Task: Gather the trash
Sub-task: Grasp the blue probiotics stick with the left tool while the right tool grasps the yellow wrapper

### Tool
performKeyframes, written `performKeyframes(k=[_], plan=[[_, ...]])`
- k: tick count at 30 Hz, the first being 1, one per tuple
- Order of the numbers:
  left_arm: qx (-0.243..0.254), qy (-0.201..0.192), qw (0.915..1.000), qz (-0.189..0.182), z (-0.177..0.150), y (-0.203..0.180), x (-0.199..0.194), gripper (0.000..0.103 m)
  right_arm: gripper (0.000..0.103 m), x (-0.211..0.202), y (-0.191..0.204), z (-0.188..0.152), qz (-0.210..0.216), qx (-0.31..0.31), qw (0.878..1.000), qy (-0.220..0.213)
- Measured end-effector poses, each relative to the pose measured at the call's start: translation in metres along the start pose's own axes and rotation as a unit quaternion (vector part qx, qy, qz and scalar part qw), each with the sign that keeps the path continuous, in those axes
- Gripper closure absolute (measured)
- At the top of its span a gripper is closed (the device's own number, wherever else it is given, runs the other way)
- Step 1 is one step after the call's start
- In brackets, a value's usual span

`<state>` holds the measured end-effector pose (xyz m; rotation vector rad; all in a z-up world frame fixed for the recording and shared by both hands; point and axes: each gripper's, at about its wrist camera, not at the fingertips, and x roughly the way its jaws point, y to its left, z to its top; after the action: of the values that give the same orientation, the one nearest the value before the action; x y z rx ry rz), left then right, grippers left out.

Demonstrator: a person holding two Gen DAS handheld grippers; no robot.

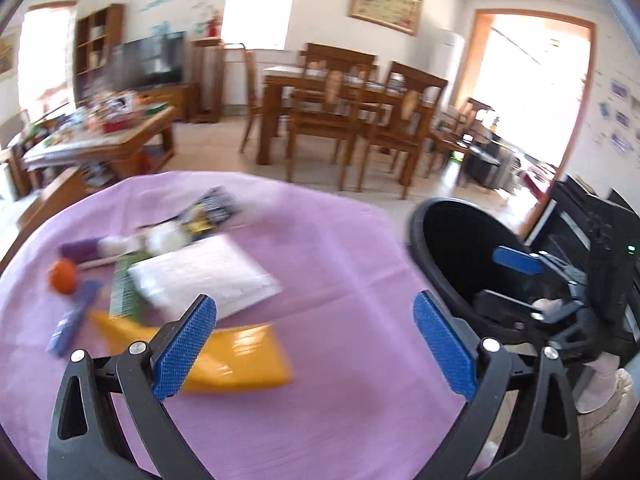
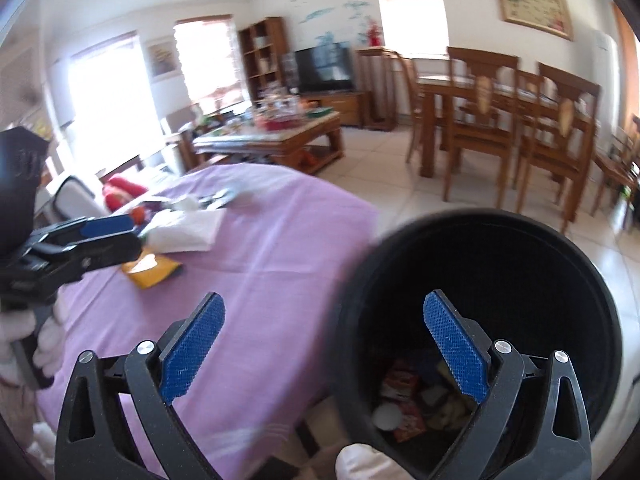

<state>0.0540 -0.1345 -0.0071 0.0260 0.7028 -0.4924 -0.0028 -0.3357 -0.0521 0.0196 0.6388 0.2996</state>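
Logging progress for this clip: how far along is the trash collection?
Partly done. The black bin already holds wrappers. Nothing is in hand: the left hand-held gripper and right hand-held gripper are both open and empty. Left on the purple tablecloth: yellow packet, white packet and smaller items.

Your left wrist view looks forward, close above the purple worktop (image 1: 320, 240), with the black bin (image 1: 452, 248) at its right. Your right wrist view looks down into that bin (image 2: 500, 248) from beside the worktop (image 2: 280, 240). Both share the worktop, the bin and the dining chairs (image 1: 348, 120) behind.
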Motion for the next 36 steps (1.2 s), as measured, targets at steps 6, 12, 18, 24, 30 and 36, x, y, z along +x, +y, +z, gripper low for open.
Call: performKeyframes(k=[6,12,18,24,30,36], plan=[[-0.040,0.010,0.9960,0.079,-0.015,0.093,-0.027,0.005,0.005,0.035,0.082,0.024,0.055,-0.088,0.994,0.026],[-0.029,0.057,0.9887,0.135,-0.021,0.154,-0.016,0.005,0.008,0.076,0.156,0.044,0.102,-0.157,0.981,0.055],[0.001,0.105,0.9837,0.146,-0.033,0.178,0.002,0.006,0.029,0.121,0.196,0.049,0.105,-0.211,0.966,0.103],[0.005,0.127,0.9832,0.131,-0.029,0.188,0.017,0.022,0.041,0.147,0.200,0.038,0.089,-0.243,0.957,0.134],[0.004,0.124,0.9862,0.110,-0.022,0.189,0.021,0.049,0.075,0.156,0.195,0.034,0.080,-0.241,0.955,0.151],[0.005,0.122,0.9861,0.113,-0.022,0.183,0.022,0.084,0.087,0.154,0.191,0.034,0.084,-0.231,0.957,0.153]])
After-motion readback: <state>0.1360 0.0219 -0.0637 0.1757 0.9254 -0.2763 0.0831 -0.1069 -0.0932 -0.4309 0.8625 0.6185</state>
